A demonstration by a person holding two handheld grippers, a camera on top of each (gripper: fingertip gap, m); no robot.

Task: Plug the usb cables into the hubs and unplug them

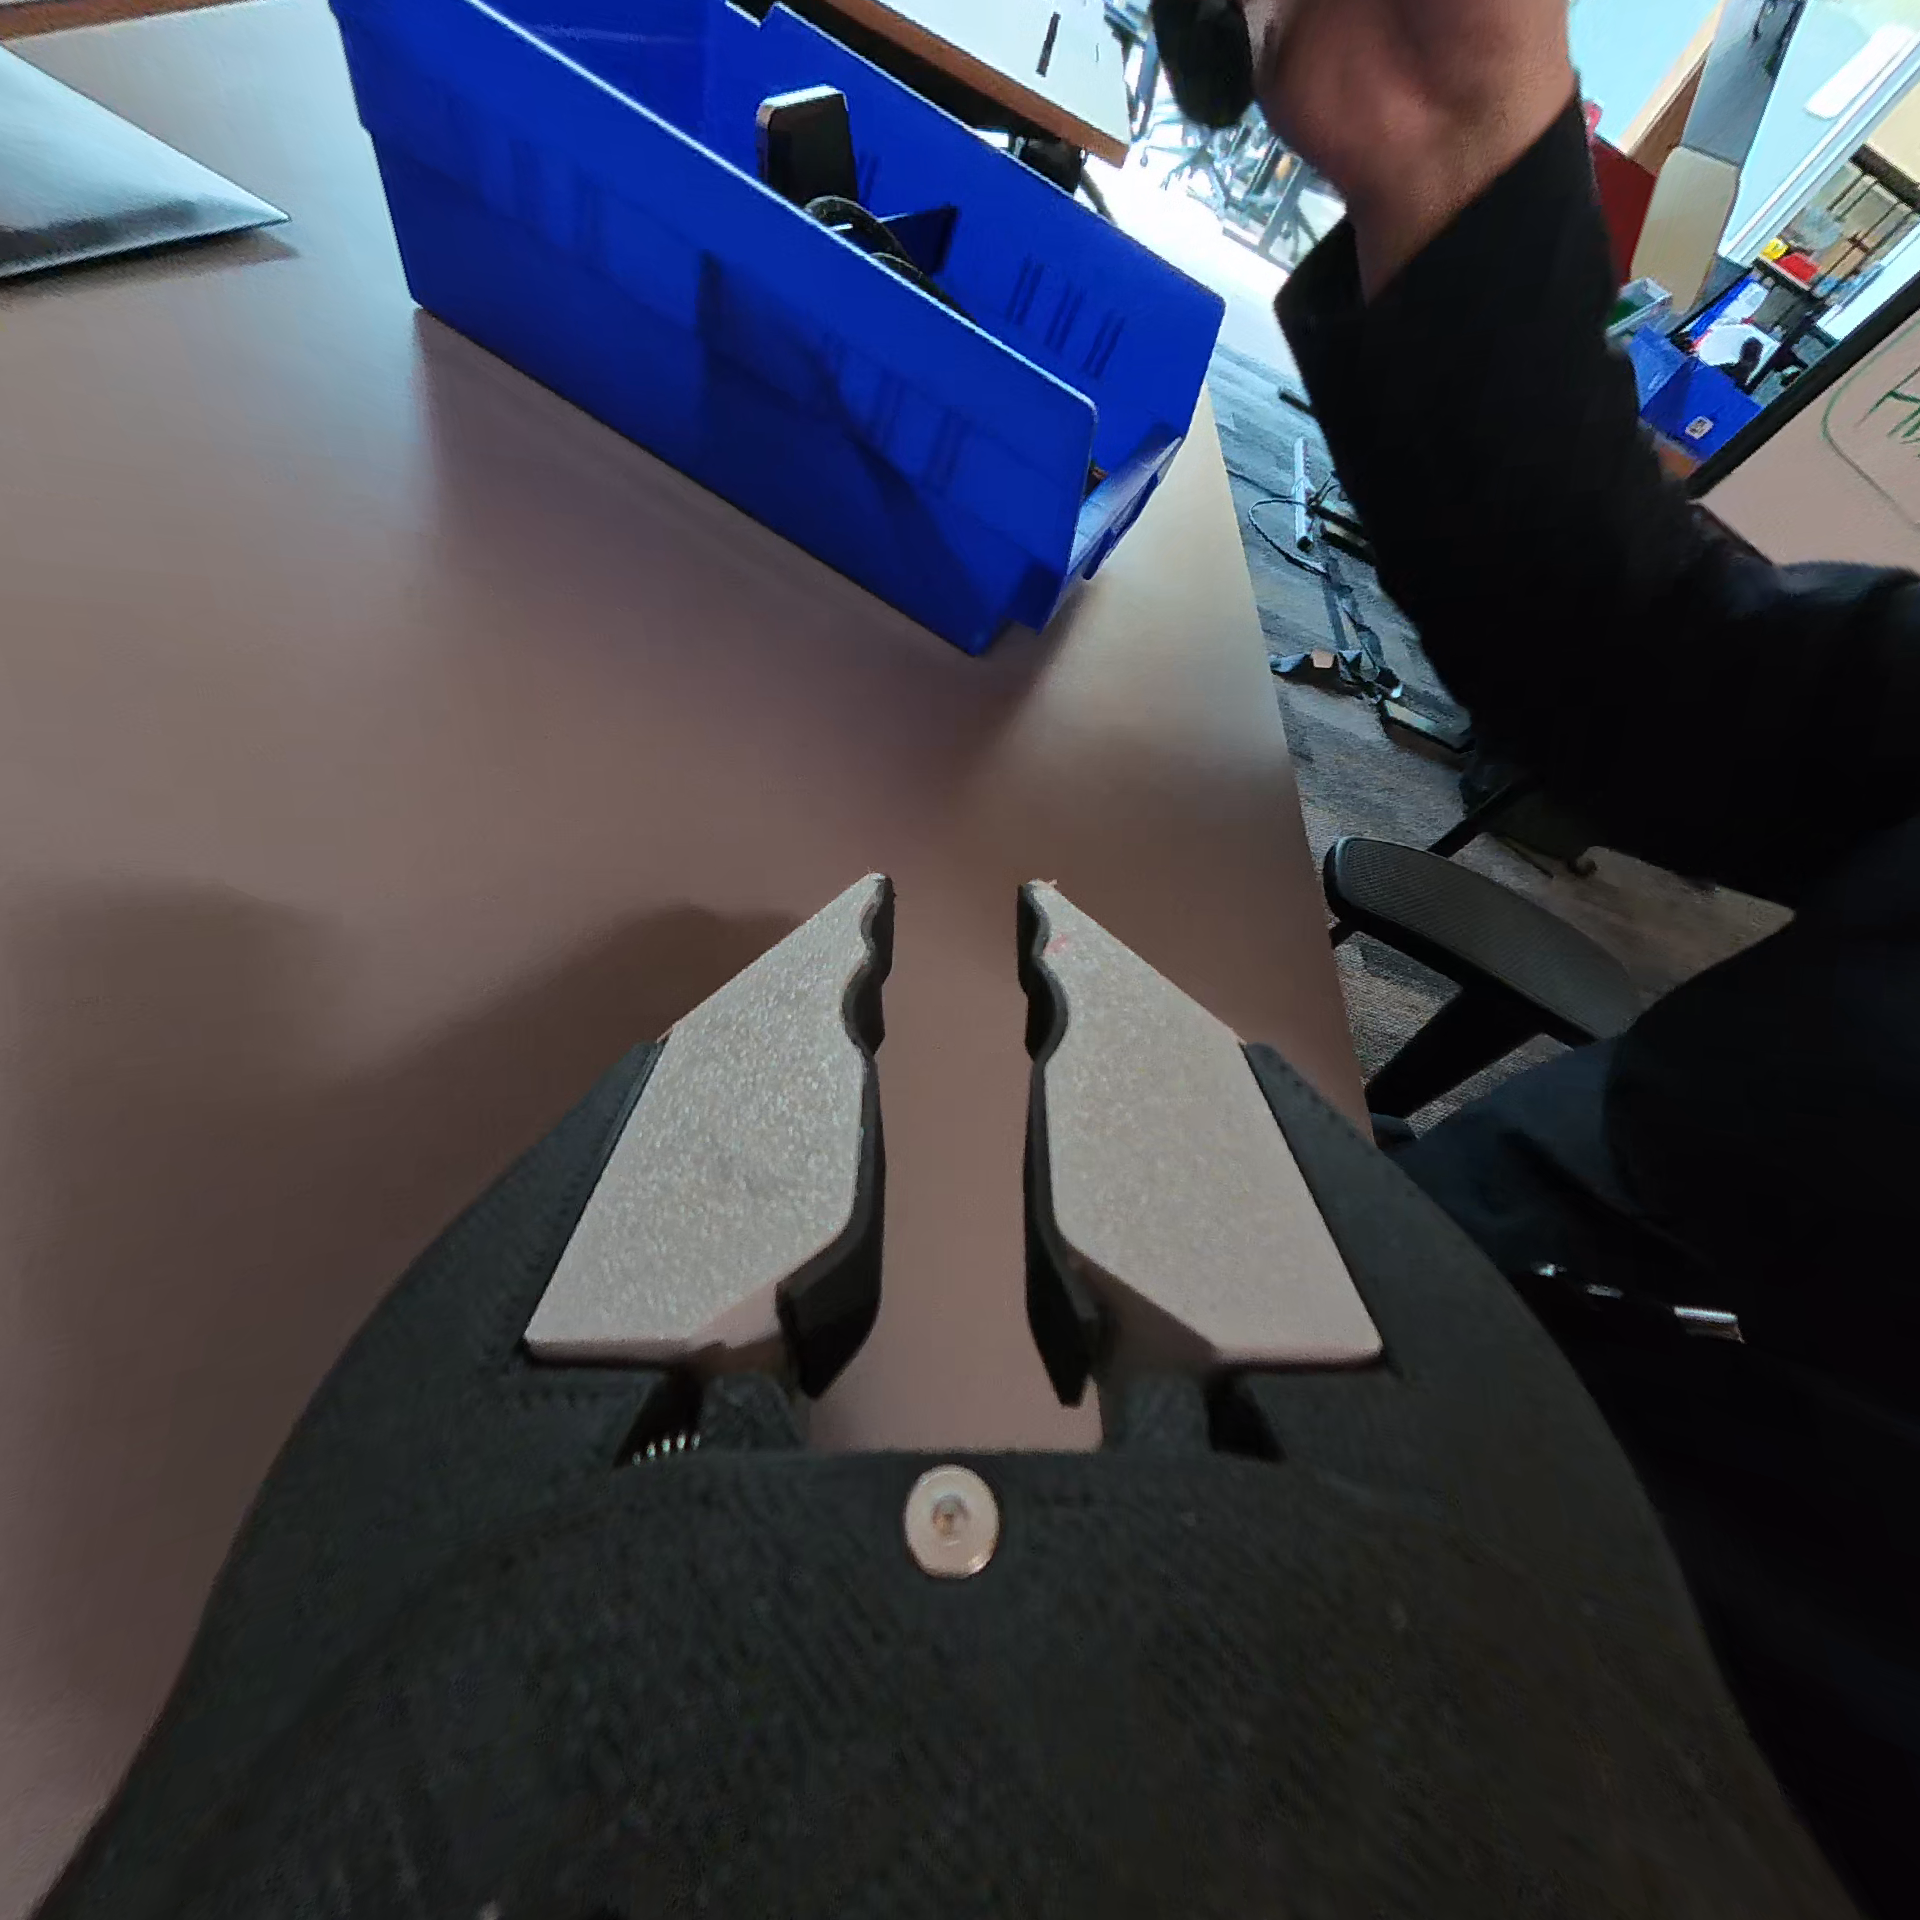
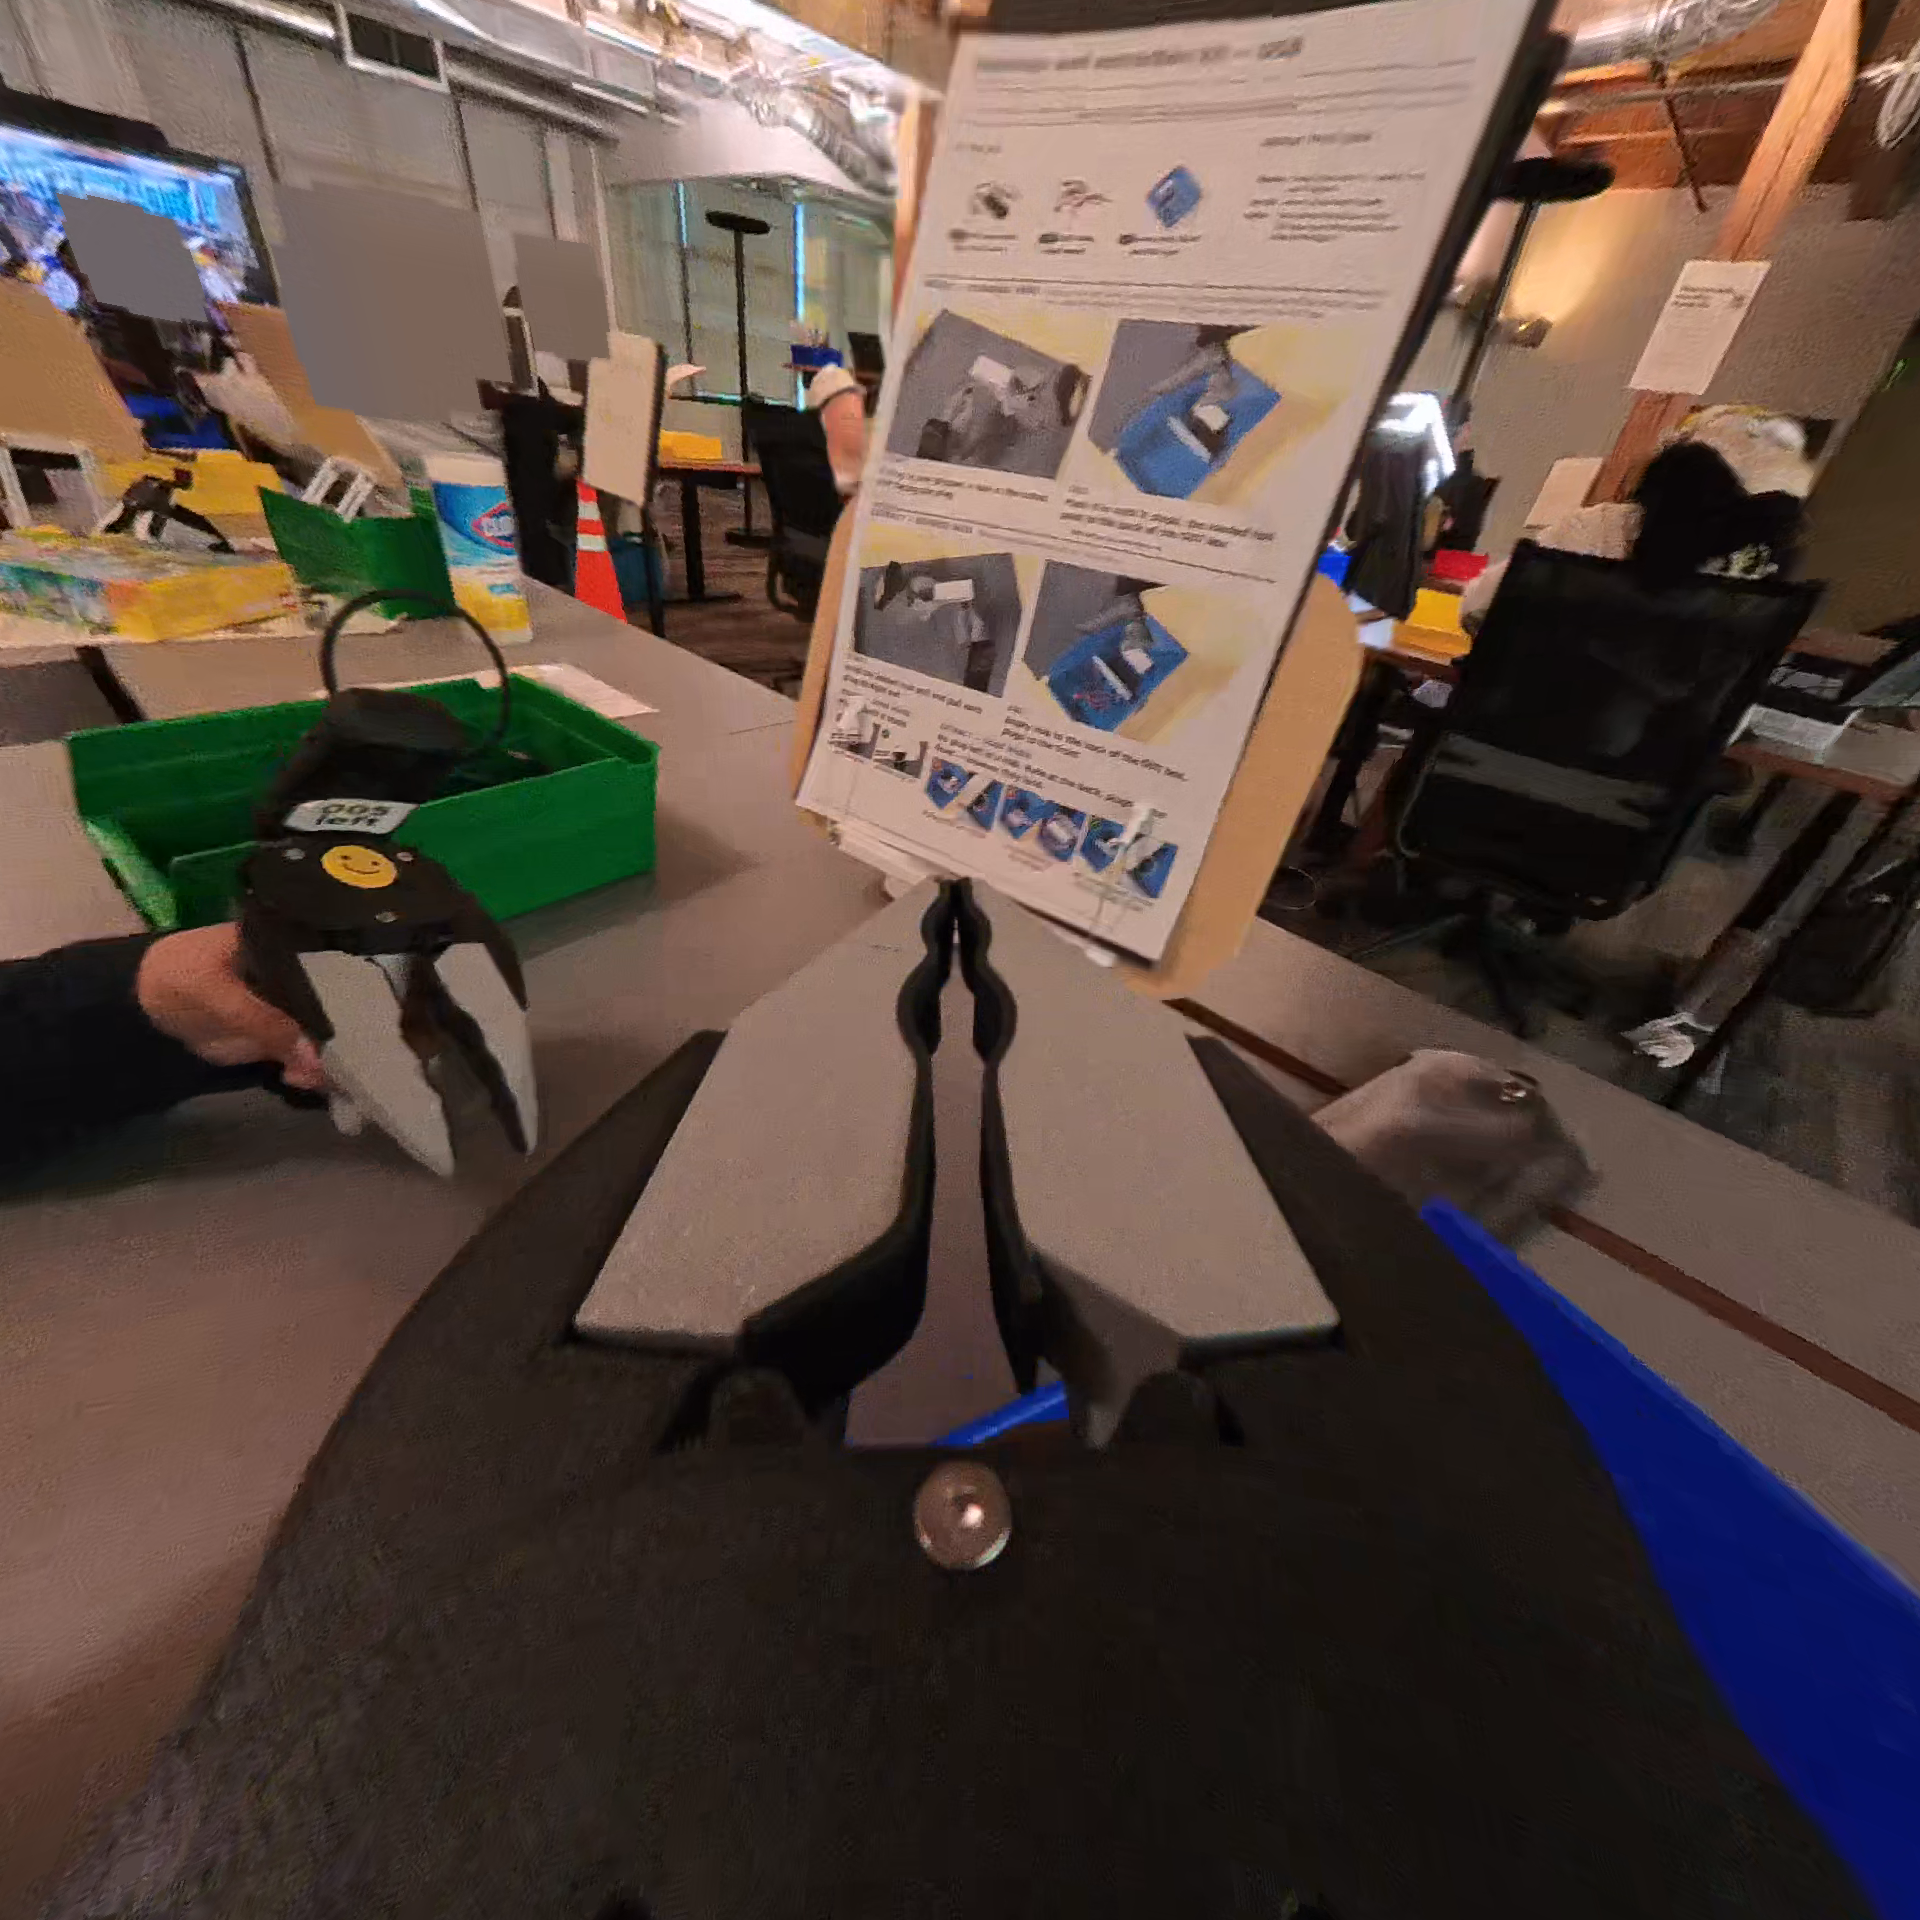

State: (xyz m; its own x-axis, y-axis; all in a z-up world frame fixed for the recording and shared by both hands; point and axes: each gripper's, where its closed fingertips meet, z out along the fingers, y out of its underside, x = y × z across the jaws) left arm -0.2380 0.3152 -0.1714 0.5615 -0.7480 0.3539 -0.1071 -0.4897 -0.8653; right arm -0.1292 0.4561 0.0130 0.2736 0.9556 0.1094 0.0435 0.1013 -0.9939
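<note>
Right gripper (image 2: 958,904): fingers pressed together on the bottom edge of the clipboard (image 2: 1273,831), which I'm holding up off the table (image 2: 312,1351).
Sheets (image 2: 1122,416): printed, clipped on the board; paper looks floppy, board stiff and light, so I'd say pinch the board edge, not the paper.
Left gripper (image 1: 954,894): fingers slightly spread, nothing between them, low over the table.
Blue bin (image 1: 727,343): ahead of it, dark bits inside.
Green tray (image 2: 561,821): behind the left gripper.

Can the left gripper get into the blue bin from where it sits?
Probably yes. The left gripper sits low over the table with jaws open and empty; only bare tabletop lies between it and the blue bin. It would need to lift over the bin's near wall.
</note>
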